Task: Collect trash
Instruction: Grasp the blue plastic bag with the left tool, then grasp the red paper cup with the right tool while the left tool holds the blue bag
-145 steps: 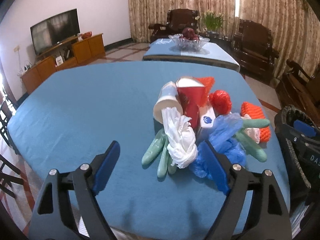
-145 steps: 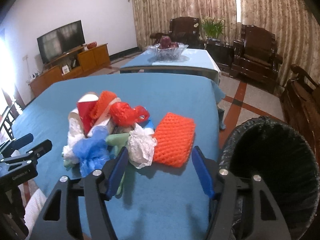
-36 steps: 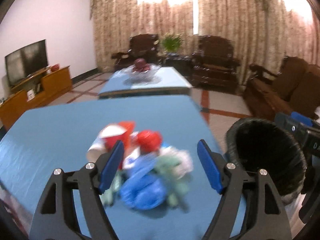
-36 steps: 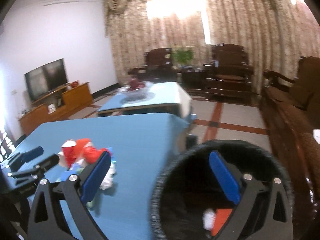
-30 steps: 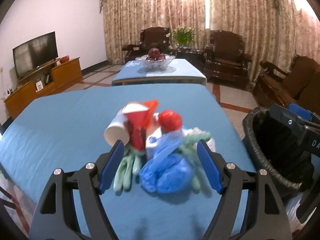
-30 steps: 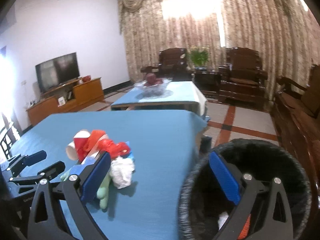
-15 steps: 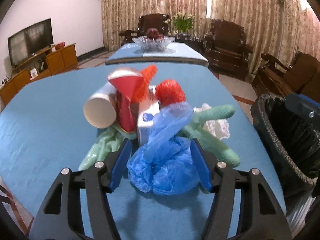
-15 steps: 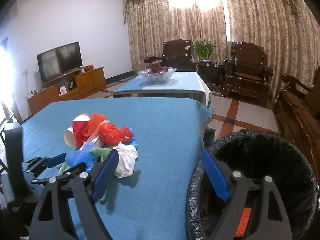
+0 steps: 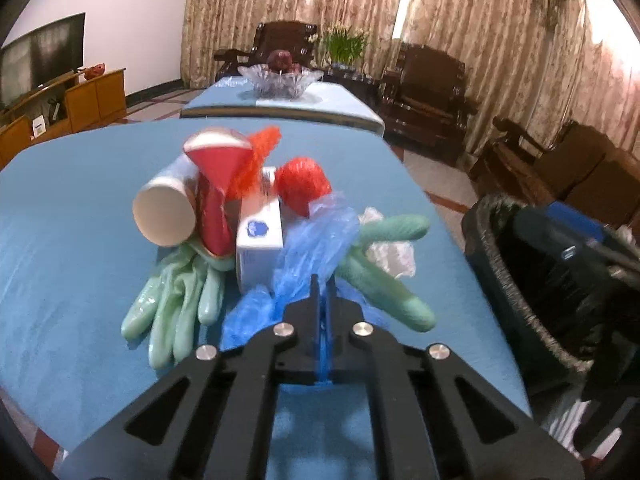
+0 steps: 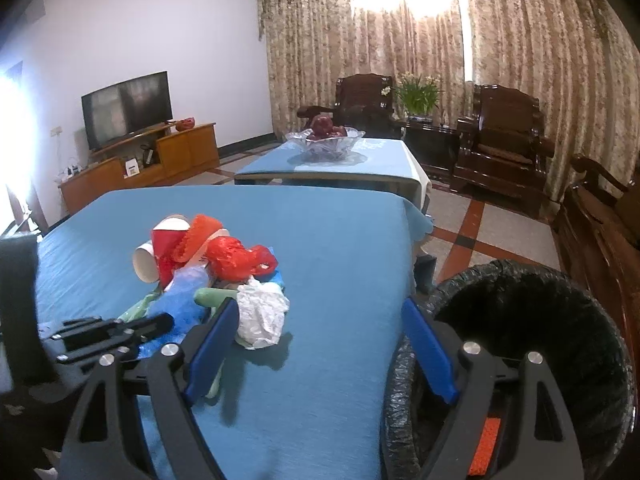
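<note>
One blue plastic bag (image 9: 316,240) — left wrist view: thin, soft, light, best pinched by a loose fold; left gripper (image 9: 322,292) pressed together on it at the heap's near edge on the bench (image 9: 80,240). Right wrist view: right gripper (image 10: 320,344) spread, empty — crumpled white bag (image 10: 262,316) just beside its left finger, bin (image 10: 520,320) to its right.

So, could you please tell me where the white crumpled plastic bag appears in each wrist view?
Left wrist view: the white crumpled plastic bag is right of centre, partly hidden behind a green glove finger.
Right wrist view: left of centre, at the pile's near right edge.
Shared landmark: the red mesh ball.
</note>
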Action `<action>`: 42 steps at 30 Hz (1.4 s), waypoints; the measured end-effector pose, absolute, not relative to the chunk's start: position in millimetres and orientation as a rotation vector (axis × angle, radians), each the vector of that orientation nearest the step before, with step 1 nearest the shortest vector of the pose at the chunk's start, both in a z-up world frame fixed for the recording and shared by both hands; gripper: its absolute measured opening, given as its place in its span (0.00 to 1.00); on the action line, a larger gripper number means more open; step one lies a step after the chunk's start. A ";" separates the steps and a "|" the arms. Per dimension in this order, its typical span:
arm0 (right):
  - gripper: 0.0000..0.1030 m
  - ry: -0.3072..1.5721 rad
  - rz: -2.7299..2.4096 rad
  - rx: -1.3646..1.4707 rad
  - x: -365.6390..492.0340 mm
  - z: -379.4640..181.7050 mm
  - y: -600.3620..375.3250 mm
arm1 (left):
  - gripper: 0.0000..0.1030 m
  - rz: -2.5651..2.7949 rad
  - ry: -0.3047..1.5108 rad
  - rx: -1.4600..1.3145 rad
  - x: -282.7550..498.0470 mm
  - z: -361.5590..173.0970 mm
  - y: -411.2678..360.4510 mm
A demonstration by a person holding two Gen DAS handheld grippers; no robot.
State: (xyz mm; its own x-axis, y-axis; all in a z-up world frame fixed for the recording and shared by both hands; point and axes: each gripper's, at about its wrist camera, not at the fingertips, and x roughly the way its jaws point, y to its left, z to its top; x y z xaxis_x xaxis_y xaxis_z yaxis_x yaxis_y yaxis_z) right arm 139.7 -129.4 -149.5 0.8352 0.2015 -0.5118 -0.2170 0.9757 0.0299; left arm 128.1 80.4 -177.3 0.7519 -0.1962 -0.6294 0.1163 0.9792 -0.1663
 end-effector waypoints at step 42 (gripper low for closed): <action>0.51 0.620 0.456 -0.040 235.0 -173.5 39.9 | 0.00 0.182 0.555 -0.186 122.2 -123.7 232.1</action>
State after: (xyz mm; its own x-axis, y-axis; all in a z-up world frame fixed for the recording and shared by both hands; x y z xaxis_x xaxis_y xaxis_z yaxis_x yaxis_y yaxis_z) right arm 235.0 39.9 -173.5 0.7183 0.4004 -0.5689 -0.4243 0.9002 0.0979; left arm 122.2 232.1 -123.7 0.8348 0.1207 -0.5371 -0.2206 0.9673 -0.1255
